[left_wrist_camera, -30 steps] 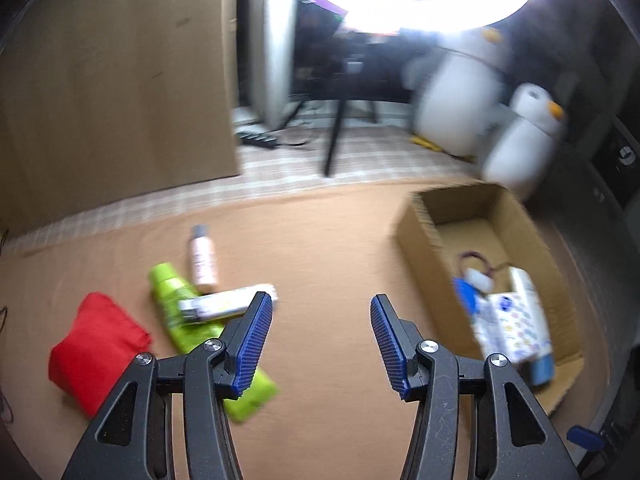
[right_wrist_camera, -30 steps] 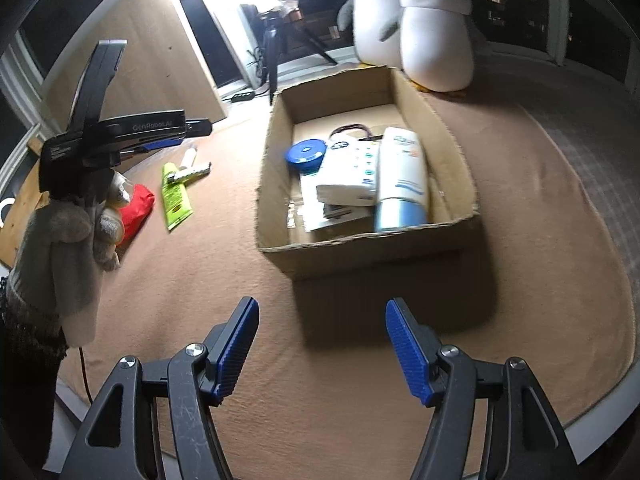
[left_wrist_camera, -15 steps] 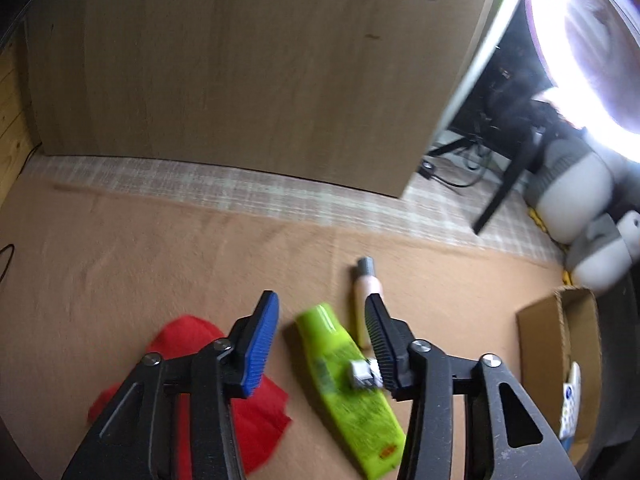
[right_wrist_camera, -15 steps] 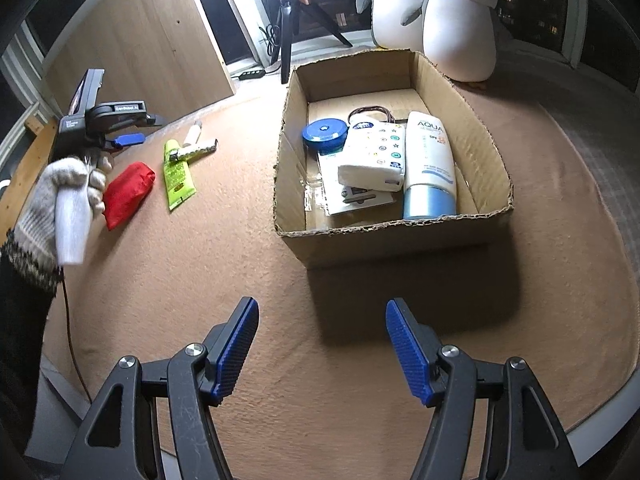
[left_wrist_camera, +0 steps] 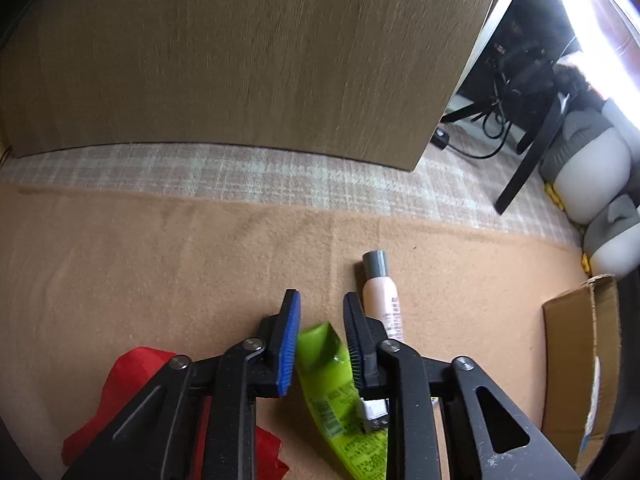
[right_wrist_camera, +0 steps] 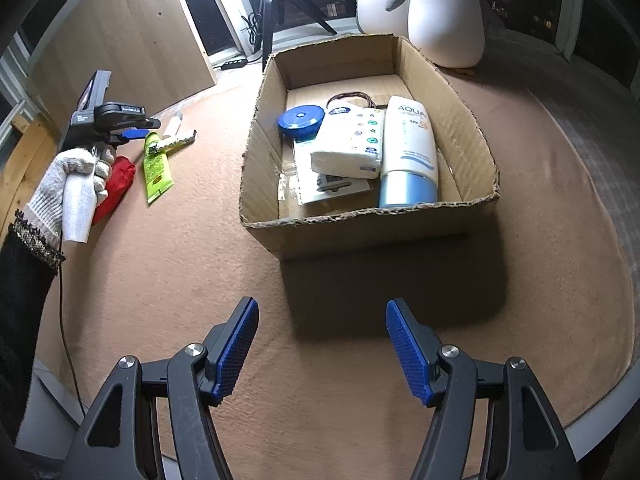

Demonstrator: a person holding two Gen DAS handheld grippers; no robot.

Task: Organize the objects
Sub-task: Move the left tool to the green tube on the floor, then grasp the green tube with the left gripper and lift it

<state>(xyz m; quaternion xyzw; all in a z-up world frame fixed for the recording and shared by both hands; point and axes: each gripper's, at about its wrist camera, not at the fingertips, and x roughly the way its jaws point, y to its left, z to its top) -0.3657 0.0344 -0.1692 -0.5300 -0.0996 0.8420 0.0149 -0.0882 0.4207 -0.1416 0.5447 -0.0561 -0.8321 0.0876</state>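
In the right wrist view a gloved hand (right_wrist_camera: 76, 176) at far left carries the left gripper (left_wrist_camera: 320, 332) over a red cloth (left_wrist_camera: 132, 396) and a green tube (left_wrist_camera: 340, 392). Its jaws have just been closing; the tube's flat end lies between them, and whether the pads press it I cannot tell. A small white tube (right_wrist_camera: 176, 142) lies across the green one, with a beige bottle (left_wrist_camera: 382, 292) just beside. Further right on the counter (right_wrist_camera: 180, 264) stands the cardboard box (right_wrist_camera: 360, 224), holding a sunscreen tube (right_wrist_camera: 408, 148). The right gripper (right_wrist_camera: 320, 348) hangs released before the box, empty
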